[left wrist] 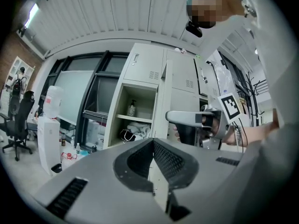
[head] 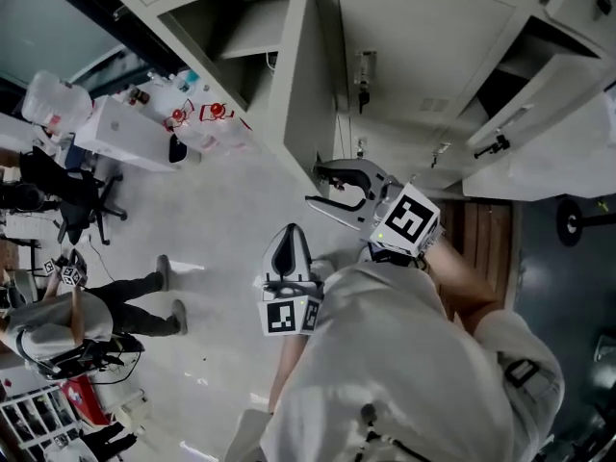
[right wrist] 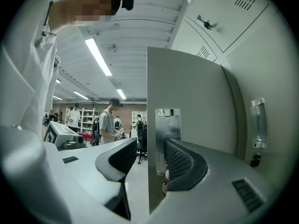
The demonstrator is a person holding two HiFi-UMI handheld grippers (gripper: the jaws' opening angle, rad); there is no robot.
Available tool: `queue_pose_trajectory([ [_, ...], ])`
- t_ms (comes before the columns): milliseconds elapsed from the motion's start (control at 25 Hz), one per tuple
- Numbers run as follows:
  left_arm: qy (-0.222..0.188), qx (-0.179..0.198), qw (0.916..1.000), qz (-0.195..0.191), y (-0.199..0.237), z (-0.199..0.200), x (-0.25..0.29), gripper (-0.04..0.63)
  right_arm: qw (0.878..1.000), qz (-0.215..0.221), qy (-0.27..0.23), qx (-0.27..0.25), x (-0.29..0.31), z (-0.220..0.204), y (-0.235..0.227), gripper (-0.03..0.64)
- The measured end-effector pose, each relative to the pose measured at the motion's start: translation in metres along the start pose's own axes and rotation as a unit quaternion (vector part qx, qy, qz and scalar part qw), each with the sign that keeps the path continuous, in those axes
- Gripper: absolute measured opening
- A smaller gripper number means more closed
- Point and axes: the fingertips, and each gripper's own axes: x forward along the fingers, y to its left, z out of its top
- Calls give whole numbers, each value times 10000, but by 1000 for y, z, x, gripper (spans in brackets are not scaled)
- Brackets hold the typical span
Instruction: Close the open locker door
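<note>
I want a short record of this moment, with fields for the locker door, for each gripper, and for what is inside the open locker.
Locker door: open, swung out from the lockers
Right gripper: jaws apart, the door's latch edge between them
Left gripper: jaws together, nothing held, away from the door
Open locker: bottle on the shelf, light-coloured items below it
Task state: door not yet closed
</note>
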Motion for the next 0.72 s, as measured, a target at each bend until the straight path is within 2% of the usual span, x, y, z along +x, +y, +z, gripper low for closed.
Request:
queue_pose_trajectory([
  [360,51,-109,9991,405,29,-5,-9,8,9998,188,45,-44,36,2,4,183],
  [560,63,-172,9993,328,51,-4,3,8,9999,83,72,-22,59,3,0,178],
  [720,29,-246,9995,171,69,-2,18,8,9999,-40,83,46,78,4,-8,132],
])
